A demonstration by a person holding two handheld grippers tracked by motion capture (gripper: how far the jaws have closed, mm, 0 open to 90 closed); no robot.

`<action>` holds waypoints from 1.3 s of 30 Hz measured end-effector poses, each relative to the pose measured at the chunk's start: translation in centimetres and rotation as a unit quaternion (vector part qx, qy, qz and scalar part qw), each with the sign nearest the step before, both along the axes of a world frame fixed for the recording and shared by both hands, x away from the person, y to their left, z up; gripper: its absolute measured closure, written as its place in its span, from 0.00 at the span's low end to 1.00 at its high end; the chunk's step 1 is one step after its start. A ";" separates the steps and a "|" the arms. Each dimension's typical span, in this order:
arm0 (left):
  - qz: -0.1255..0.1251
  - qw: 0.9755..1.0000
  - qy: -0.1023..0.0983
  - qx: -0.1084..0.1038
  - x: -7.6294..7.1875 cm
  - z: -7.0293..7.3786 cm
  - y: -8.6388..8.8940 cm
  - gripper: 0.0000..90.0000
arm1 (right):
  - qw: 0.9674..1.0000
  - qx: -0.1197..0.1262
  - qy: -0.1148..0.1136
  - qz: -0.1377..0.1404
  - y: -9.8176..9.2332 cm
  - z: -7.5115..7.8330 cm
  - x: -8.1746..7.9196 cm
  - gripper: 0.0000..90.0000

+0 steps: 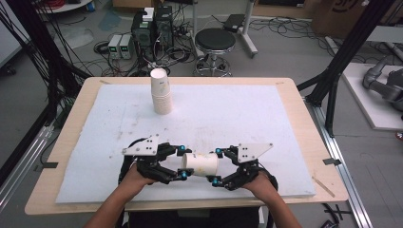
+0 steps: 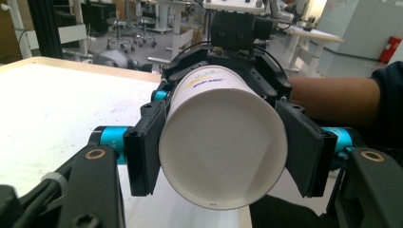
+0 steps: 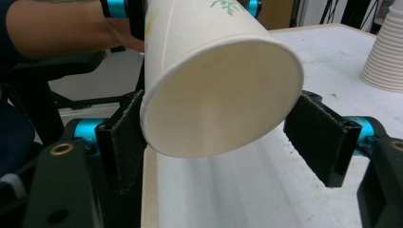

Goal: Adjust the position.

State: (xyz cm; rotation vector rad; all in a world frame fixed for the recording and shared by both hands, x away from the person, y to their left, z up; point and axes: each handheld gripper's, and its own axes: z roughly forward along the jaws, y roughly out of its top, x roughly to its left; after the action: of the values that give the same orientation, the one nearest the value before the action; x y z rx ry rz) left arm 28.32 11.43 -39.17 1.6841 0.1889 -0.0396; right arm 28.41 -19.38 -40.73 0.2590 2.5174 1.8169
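Observation:
A white paper cup (image 1: 200, 165) lies level in the air near the table's front edge, between my two grippers. My left gripper (image 1: 182, 162) is shut on its left end; in the left gripper view both pads (image 2: 147, 142) press the sides of the cup (image 2: 223, 147). My right gripper (image 1: 217, 166) straddles the other end. In the right gripper view the cup (image 3: 218, 99) touches the left pad (image 3: 124, 137), while the right pad (image 3: 321, 137) stands a little off it, so the right gripper (image 3: 221, 142) is open.
A stack of paper cups (image 1: 160, 92) stands at the back of the white mat (image 1: 247, 114), also visible in the right gripper view (image 3: 387, 52). The mat covers a wooden table (image 1: 71, 123). A stool (image 1: 215, 42) and boxes with cables sit beyond the far edge.

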 end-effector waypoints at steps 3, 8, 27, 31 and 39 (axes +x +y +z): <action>-0.003 1.000 0.008 -0.011 0.1 -0.2 0.1 0.41 | 1.000 0.012 0.001 0.002 -0.2 0.0 0.1 0.29; -0.005 1.000 0.015 -0.018 0.1 -0.5 0.2 0.41 | 0.999 0.037 0.011 0.008 -0.5 0.1 0.3 0.32; 0.023 0.998 0.029 0.060 -0.1 0.3 0.5 0.16 | 1.000 -0.009 0.022 0.013 -0.6 0.7 0.5 0.37; 0.030 0.996 0.020 0.080 -0.2 0.5 0.6 0.16 | 0.999 -0.032 0.020 0.009 -0.3 1.1 0.6 0.37; 0.035 0.992 0.008 0.120 -0.1 0.7 0.3 0.16 | 0.996 -0.090 0.015 0.002 0.5 1.9 1.1 0.37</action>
State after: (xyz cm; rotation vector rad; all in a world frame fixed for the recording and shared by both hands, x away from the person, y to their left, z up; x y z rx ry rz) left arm 28.17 11.75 -38.49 1.9159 0.2724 0.0235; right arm 29.51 -18.91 -38.86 0.2764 2.6820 1.5843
